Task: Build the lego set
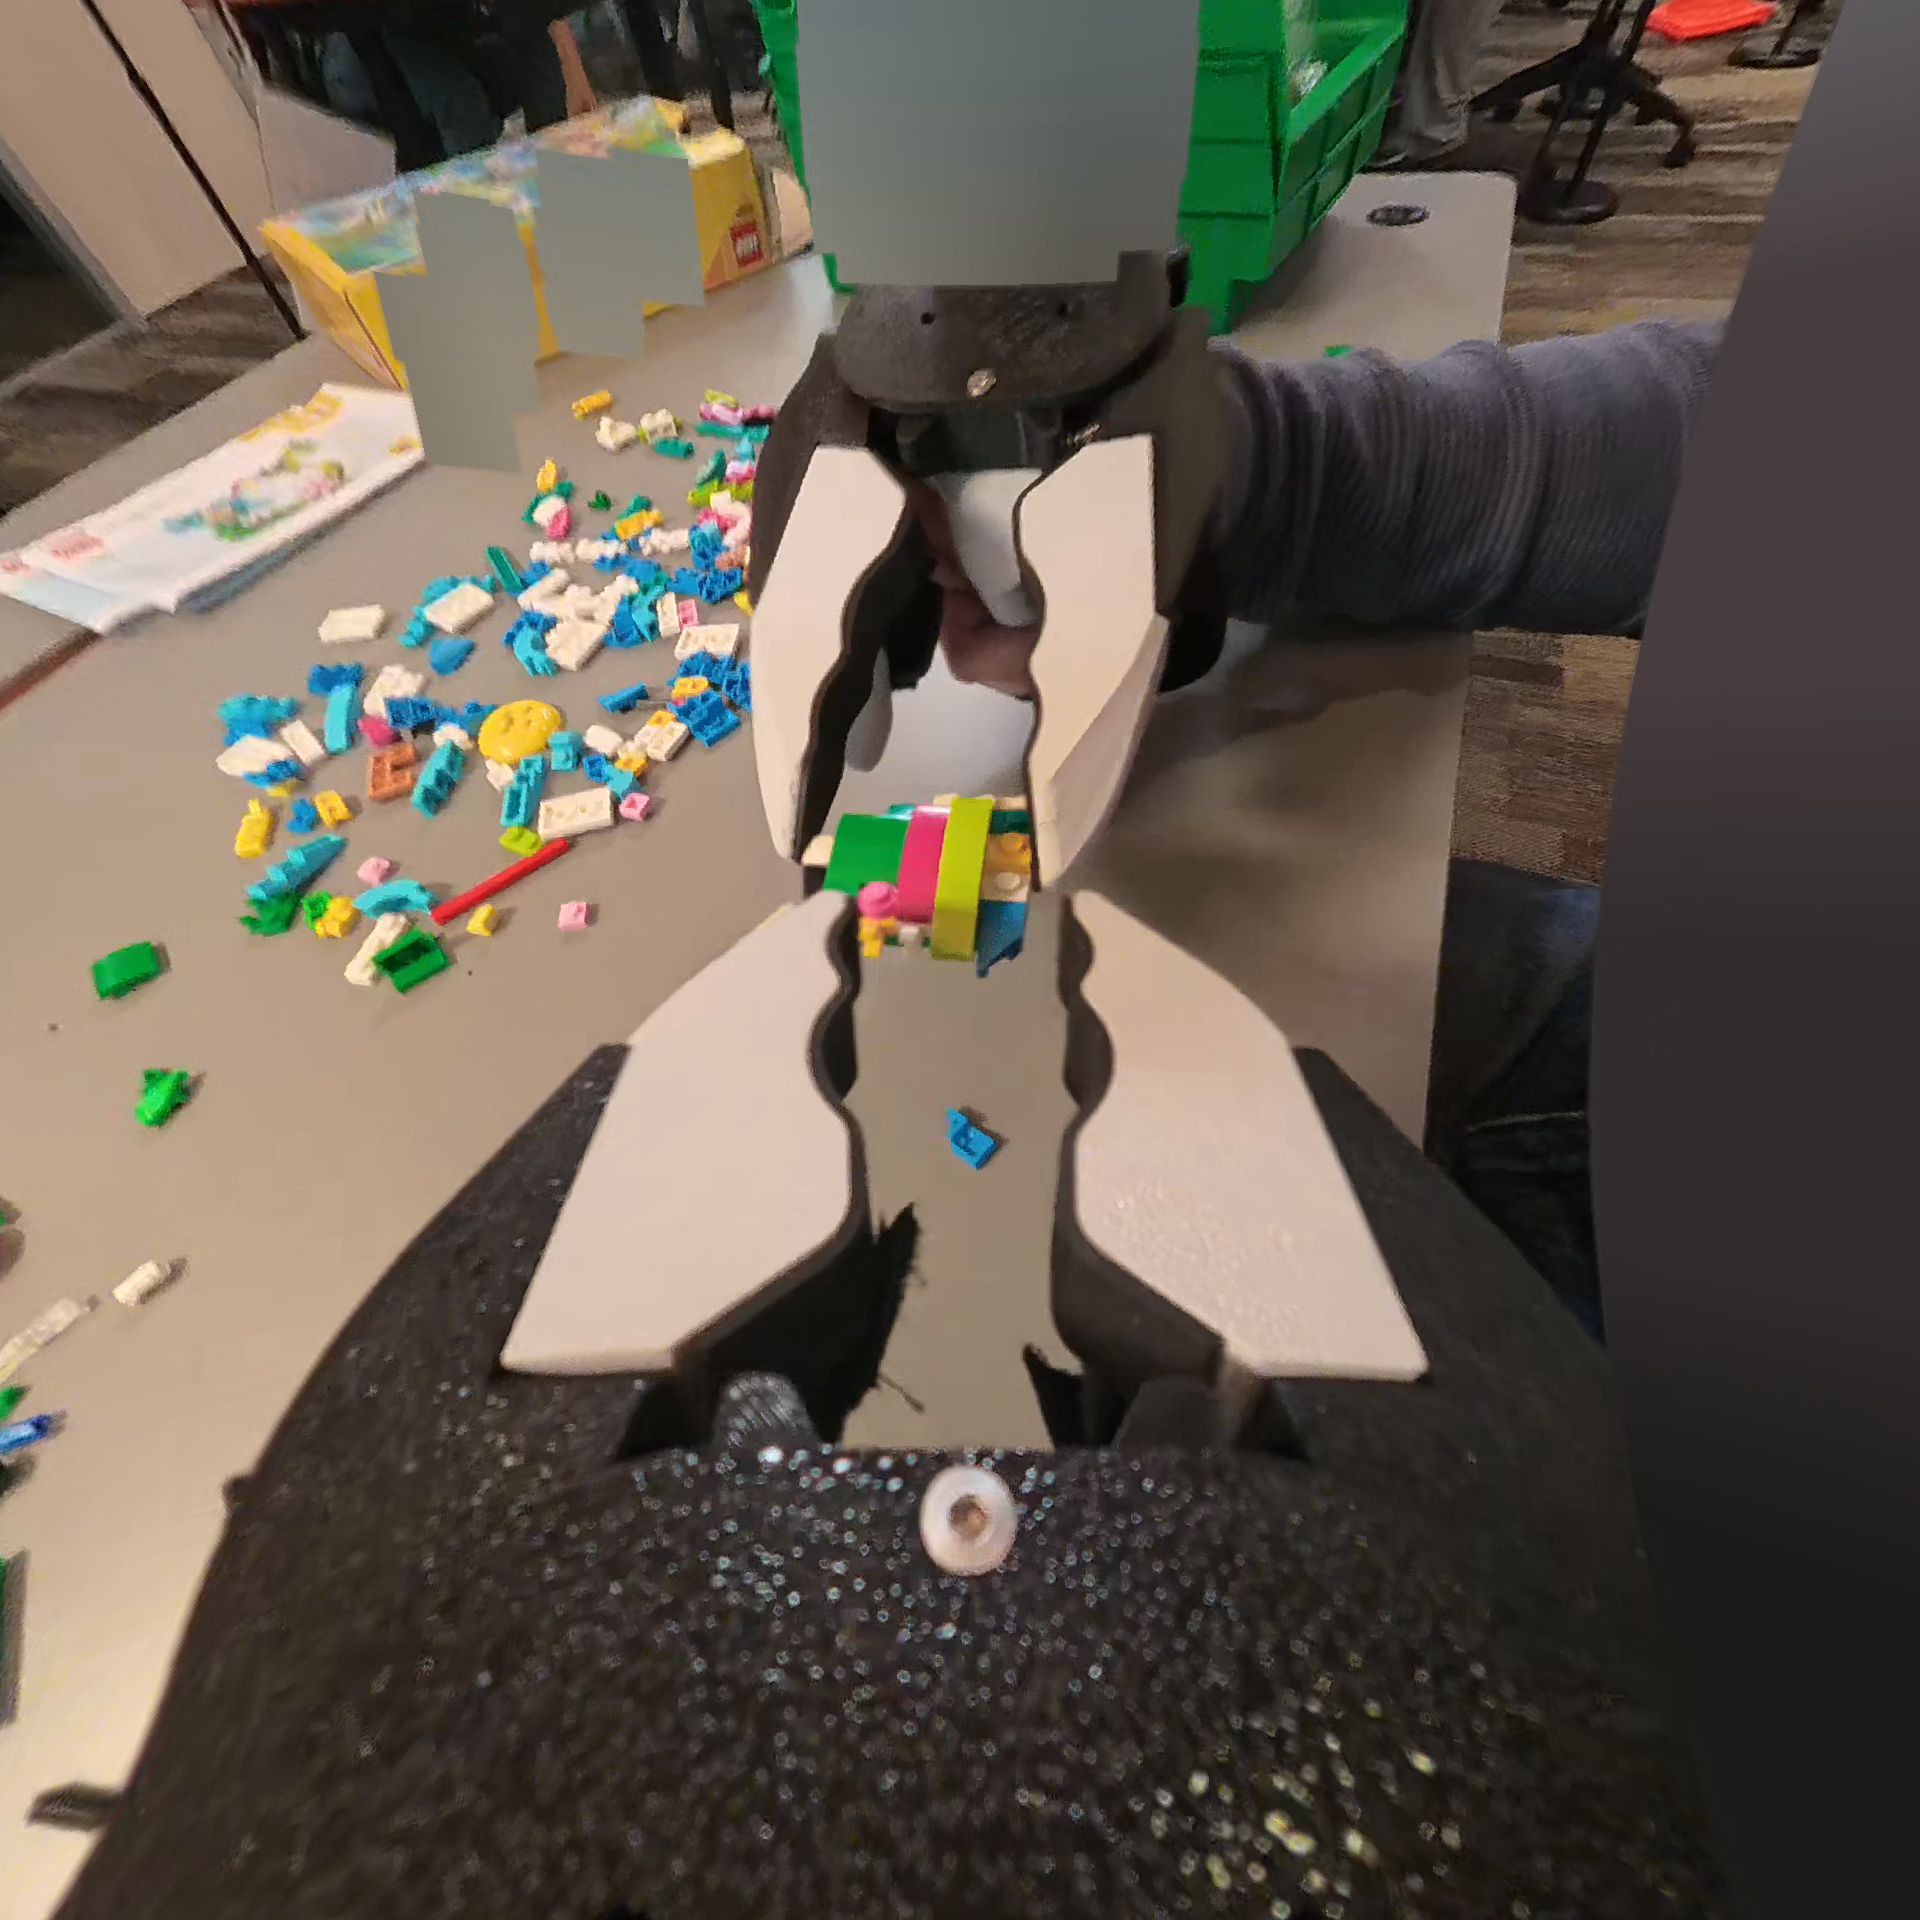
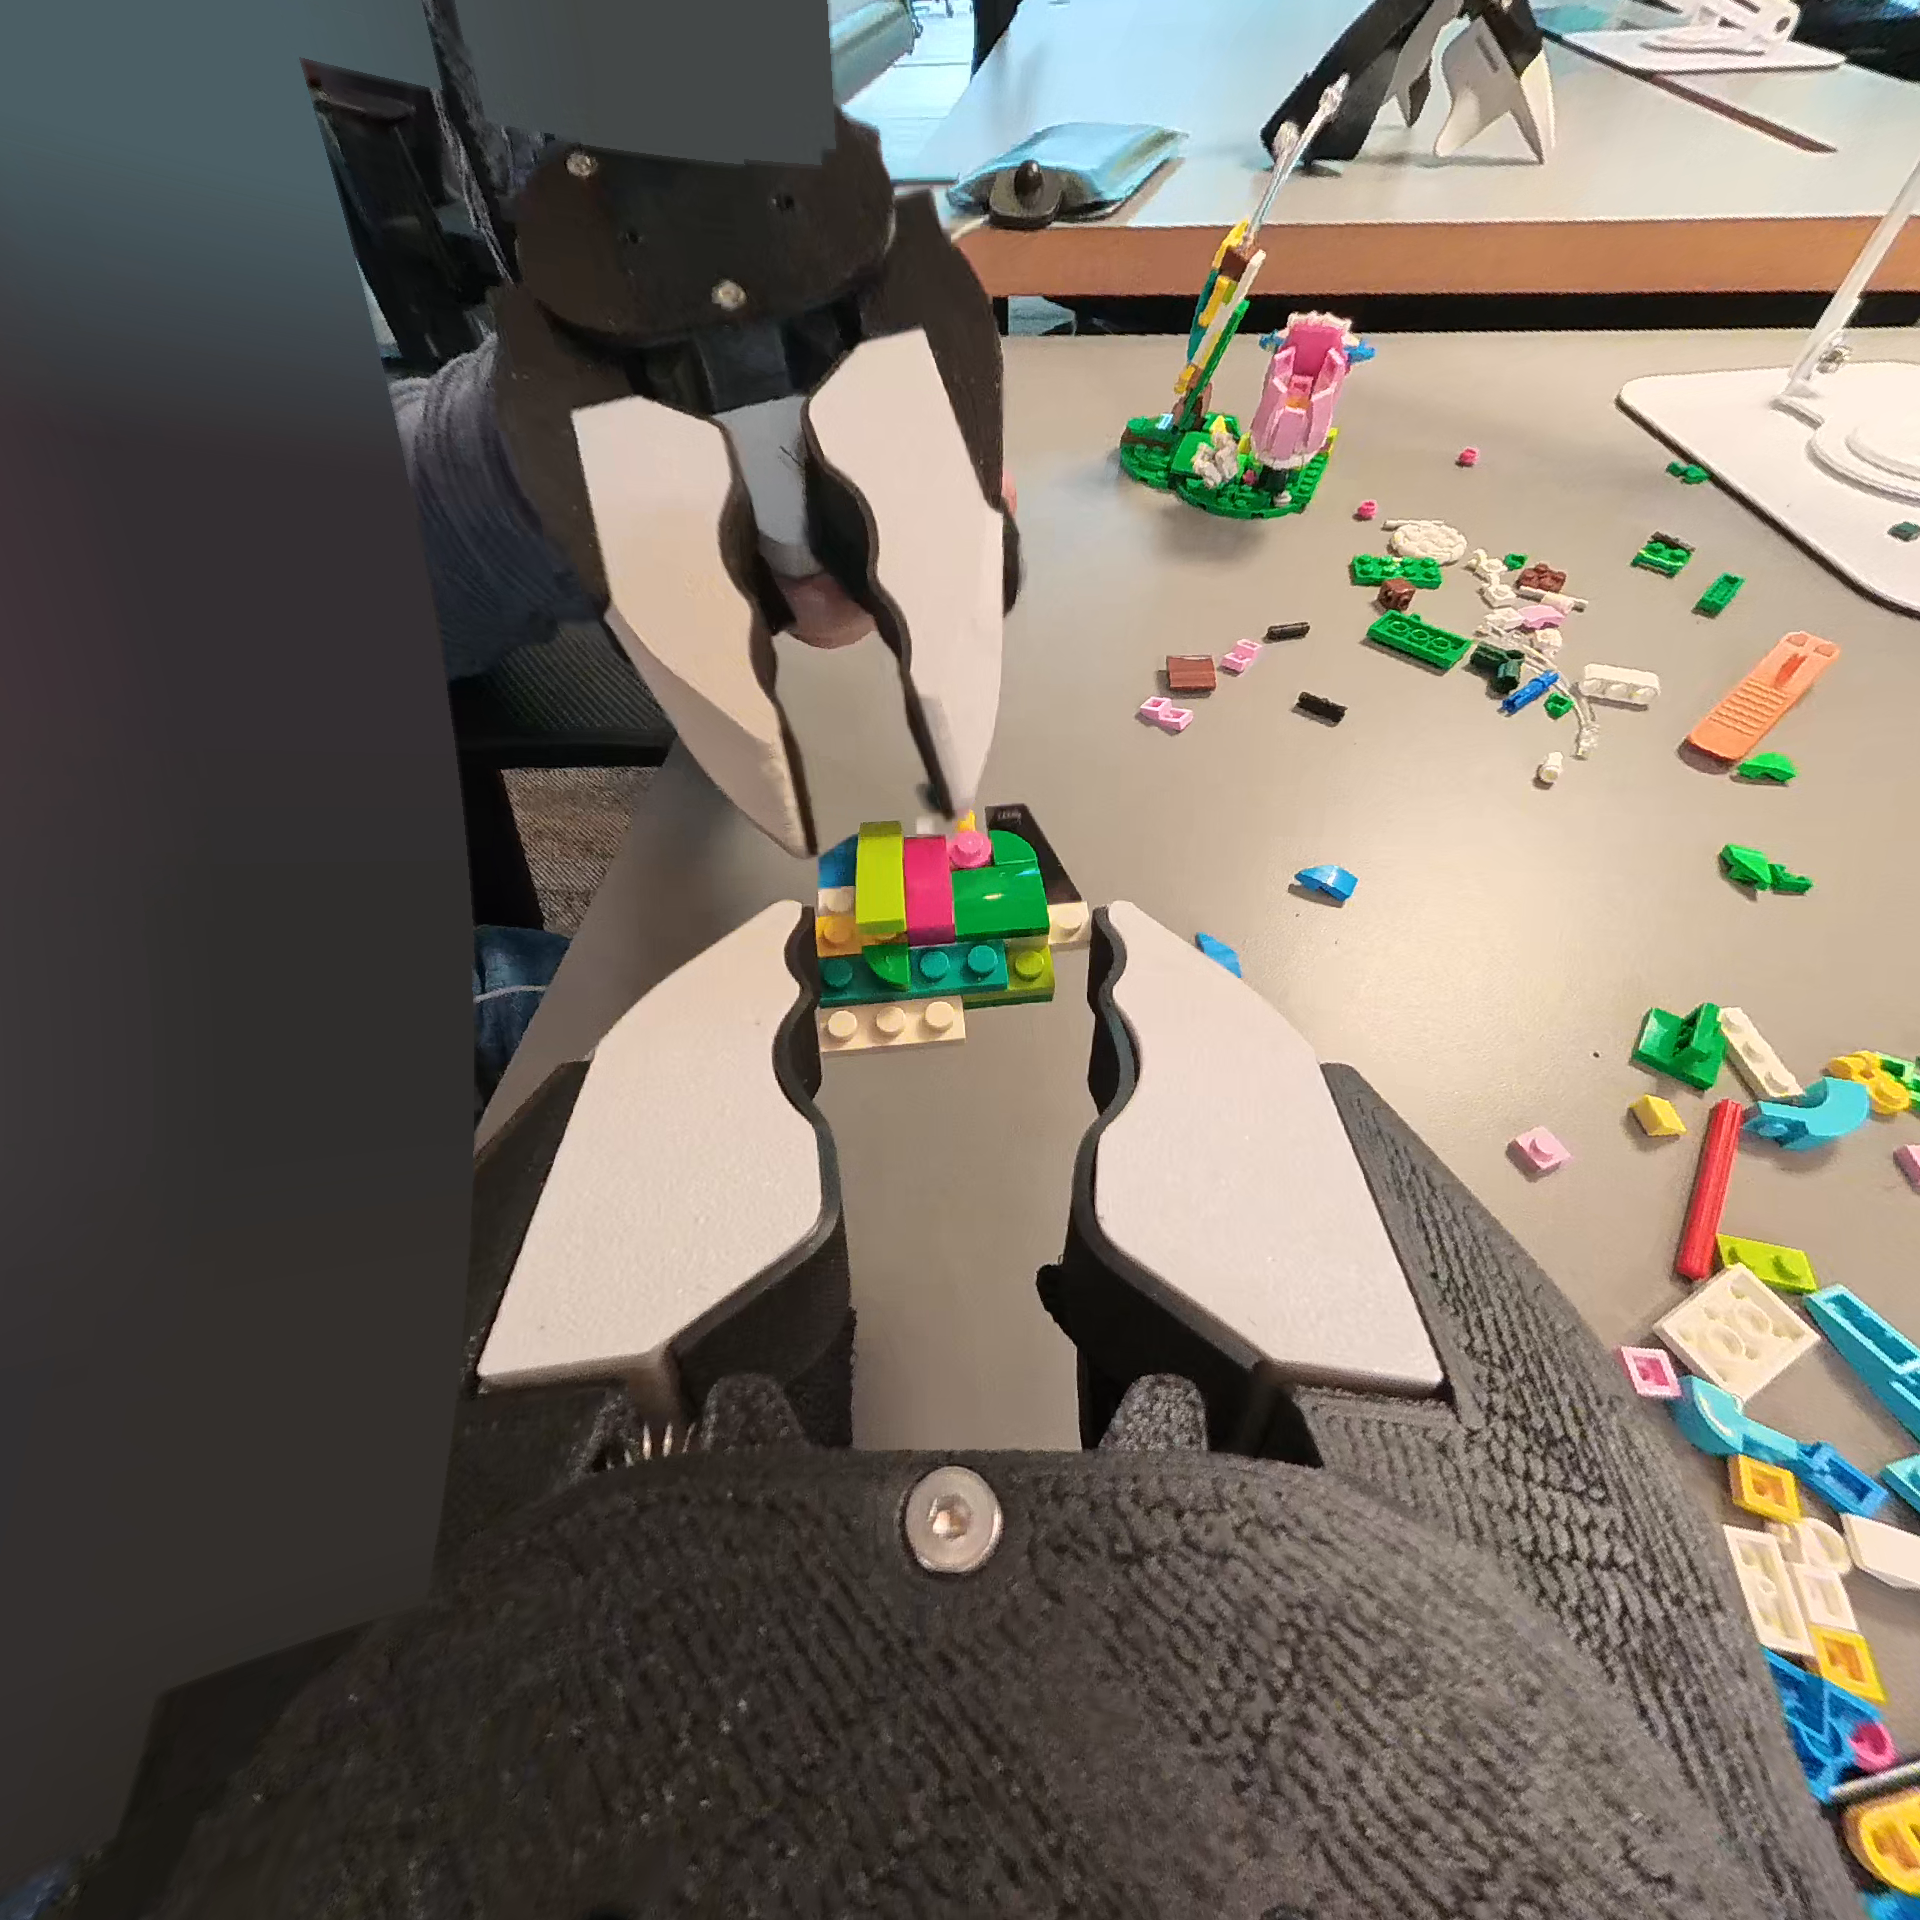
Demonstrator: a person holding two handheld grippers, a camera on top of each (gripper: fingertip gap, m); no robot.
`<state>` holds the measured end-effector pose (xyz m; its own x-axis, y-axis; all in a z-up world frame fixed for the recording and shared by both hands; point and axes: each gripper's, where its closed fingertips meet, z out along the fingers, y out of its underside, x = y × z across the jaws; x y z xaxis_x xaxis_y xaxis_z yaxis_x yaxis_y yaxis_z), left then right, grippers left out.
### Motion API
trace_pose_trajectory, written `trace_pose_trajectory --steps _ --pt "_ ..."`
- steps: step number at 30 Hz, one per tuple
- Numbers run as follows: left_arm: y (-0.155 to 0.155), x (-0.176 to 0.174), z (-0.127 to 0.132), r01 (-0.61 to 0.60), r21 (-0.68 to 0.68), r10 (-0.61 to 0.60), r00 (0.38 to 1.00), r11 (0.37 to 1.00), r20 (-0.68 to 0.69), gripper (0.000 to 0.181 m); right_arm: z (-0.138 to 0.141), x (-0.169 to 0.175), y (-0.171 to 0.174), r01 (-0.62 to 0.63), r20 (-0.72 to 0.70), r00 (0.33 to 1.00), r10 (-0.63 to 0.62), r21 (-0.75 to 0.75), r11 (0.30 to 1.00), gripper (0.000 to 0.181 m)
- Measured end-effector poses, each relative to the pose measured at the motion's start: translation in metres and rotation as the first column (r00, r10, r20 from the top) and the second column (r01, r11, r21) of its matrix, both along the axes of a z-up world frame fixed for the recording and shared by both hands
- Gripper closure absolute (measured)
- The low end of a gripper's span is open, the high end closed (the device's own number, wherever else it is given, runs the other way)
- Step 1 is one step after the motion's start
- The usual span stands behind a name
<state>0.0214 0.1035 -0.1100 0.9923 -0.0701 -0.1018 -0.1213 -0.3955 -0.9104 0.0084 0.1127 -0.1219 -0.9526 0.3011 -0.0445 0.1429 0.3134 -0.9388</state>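
A small multicoloured lego build (image 1: 940,868) sits on the grey table (image 1: 312,1091), with green, pink and lime curved tiles on top and a pink stud. It also shows in the right wrist view (image 2: 935,899). My left gripper (image 1: 956,914) is open, its tips at the near end of the build; in the right wrist view (image 2: 878,826) it hovers over the build's far edge by the pink stud. My right gripper (image 2: 951,920) is open, its jaws flanking the build closely; it also shows from opposite (image 1: 920,857). I cannot tell if they touch it.
A pile of loose bricks (image 1: 520,665), a booklet (image 1: 208,509), a yellow box (image 1: 727,218) and green bins (image 1: 1278,156) lie beyond. A flower model (image 2: 1247,436), orange separator (image 2: 1761,696), red rod (image 2: 1709,1195) and scattered pieces (image 2: 1507,613) lie right. The table edge (image 2: 582,935) is close. The grippers are tip to tip, or close to it.
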Motion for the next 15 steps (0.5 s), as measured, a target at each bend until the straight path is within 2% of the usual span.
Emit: trace_pose_trajectory --steps 2,4,5,7,9,10,11,15 --pt "-0.001 0.002 0.007 0.030 0.052 -0.025 0.995 0.998 -0.092 0.131 0.003 0.000 0.001 0.002 0.008 1.000 -0.001 -0.021 1.000 0.132" --pt "-0.001 -0.001 0.007 0.034 0.080 -0.010 0.959 0.996 -0.284 0.122 0.006 0.000 0.001 -0.001 0.022 1.000 0.002 -0.047 0.999 0.132" --pt "0.000 -0.002 0.008 0.034 0.095 0.007 0.915 0.995 -0.404 0.118 0.008 0.001 0.001 -0.004 0.029 1.000 0.005 -0.060 0.998 0.132" --pt "0.003 0.000 0.010 0.043 0.108 0.033 0.784 0.993 -0.620 0.120 0.011 0.002 0.000 -0.013 0.047 0.999 0.017 -0.085 0.996 0.133" --pt "0.006 0.004 0.010 0.053 0.102 0.042 0.664 0.993 -0.747 0.121 0.013 0.004 0.000 -0.024 0.069 0.997 0.031 -0.108 0.994 0.133" --pt "0.008 0.006 0.010 0.055 0.105 0.047 0.630 0.993 -0.776 0.122 0.013 0.004 -0.001 -0.027 0.079 0.996 0.036 -0.115 0.993 0.133" --pt "0.009 0.009 0.010 0.068 0.109 0.044 0.616 0.992 -0.787 0.125 0.013 0.005 -0.001 -0.030 0.087 0.995 0.041 -0.119 0.992 0.133" --pt "0.014 0.018 0.007 0.109 0.114 0.017 0.647 0.987 -0.763 0.138 0.010 0.008 -0.003 -0.046 0.109 0.992 0.058 -0.111 0.993 0.134"
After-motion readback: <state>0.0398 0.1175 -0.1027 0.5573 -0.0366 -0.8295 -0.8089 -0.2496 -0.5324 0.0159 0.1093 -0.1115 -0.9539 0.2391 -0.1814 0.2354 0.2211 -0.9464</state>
